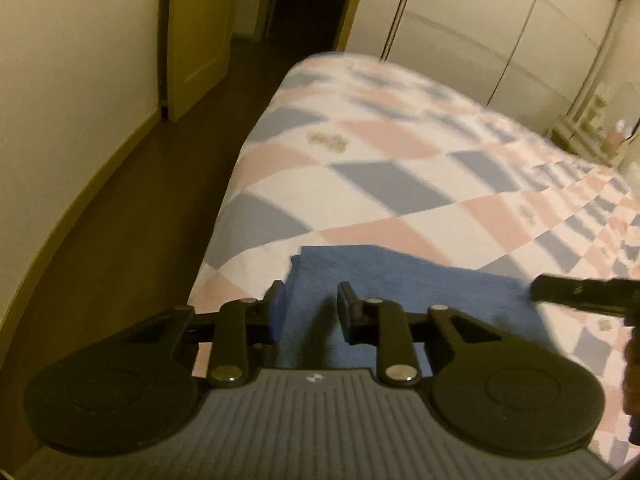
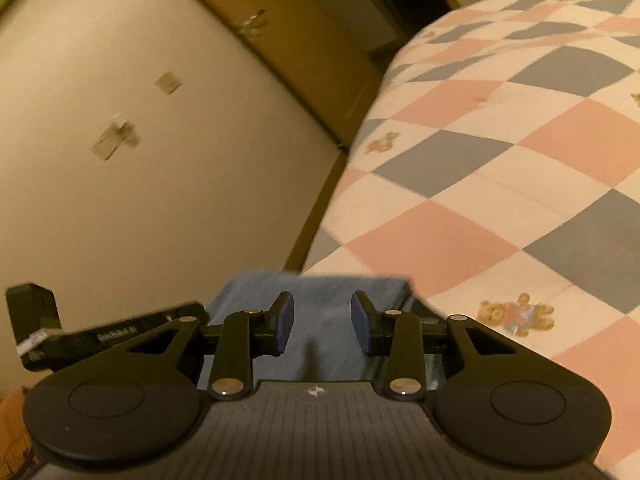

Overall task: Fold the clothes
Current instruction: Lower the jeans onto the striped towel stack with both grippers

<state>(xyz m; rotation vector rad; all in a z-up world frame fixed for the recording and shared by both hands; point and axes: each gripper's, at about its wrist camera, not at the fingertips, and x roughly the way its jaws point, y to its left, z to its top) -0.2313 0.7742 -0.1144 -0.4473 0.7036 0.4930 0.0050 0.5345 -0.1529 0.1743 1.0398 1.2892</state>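
A folded blue cloth [image 1: 400, 280] lies flat on the checked bedspread [image 1: 400, 152] near the bed's near left corner. My left gripper [image 1: 310, 300] hovers over the cloth's left part, its jaws open and nothing between them. The right gripper [image 1: 576, 294] reaches in from the right edge of the left wrist view, over the cloth's right end. In the right wrist view the same blue cloth [image 2: 320, 308] shows just beyond my right gripper [image 2: 322, 320], which stands open above it. The left gripper [image 2: 100, 336] appears as a black body at the lower left there.
The bed [image 2: 520, 160] carries a pink, blue and white checked cover with small bear prints. A dark floor strip [image 1: 132, 220] runs along the bed's left side beside a cream wall [image 2: 140, 140]. An open door [image 1: 200, 32] and wardrobe doors [image 1: 500, 20] stand at the back.
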